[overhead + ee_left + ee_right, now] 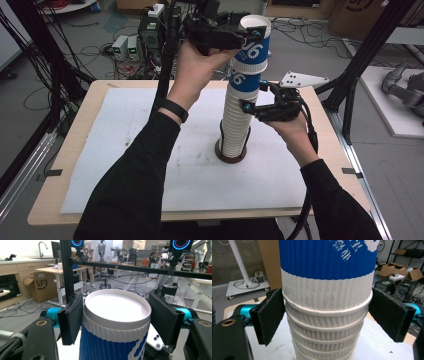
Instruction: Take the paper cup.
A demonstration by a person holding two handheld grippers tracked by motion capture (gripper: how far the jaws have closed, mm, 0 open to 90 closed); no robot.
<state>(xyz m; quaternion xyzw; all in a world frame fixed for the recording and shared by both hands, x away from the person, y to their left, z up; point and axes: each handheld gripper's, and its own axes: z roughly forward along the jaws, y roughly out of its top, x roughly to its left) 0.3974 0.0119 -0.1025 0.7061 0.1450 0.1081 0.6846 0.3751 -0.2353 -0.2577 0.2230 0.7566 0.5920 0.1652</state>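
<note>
- Stack of paper cups [236, 127] stands upright on a dark round base [231, 158], on the white mat [125, 150] covering the table [75, 130]; sits right of centre, roughly midway between the near and far edges.
- Lower cups are white and ribbed; the upper ones carry a blue band with white print.
- Top cup [254, 42] is blue-banded with a white rim, raised at the head of the stack, its lower end apparently in the blue-banded cup below it [245, 80].
- Left tongs [250, 34] are clamped on the top cup just under its rim; in the left gripper view the pads [75, 317] press both sides of the ribbed white collar [116, 330], and the jaws are as far closed as the cup lets them.
- Left hand [197, 62] holds those tongs high above the table, near its far edge.
- Right tongs [253, 97] sit lower, around the stack where the blue band meets the white cups.
- In the right gripper view the pads [270, 315] flank the stack [327, 315] at a rolled rim; left pad touches or nearly touches, right pad sits at the rim. Cannot tell if they actually press.
- Right hand [295, 130] comes in from the table's right side.
</note>
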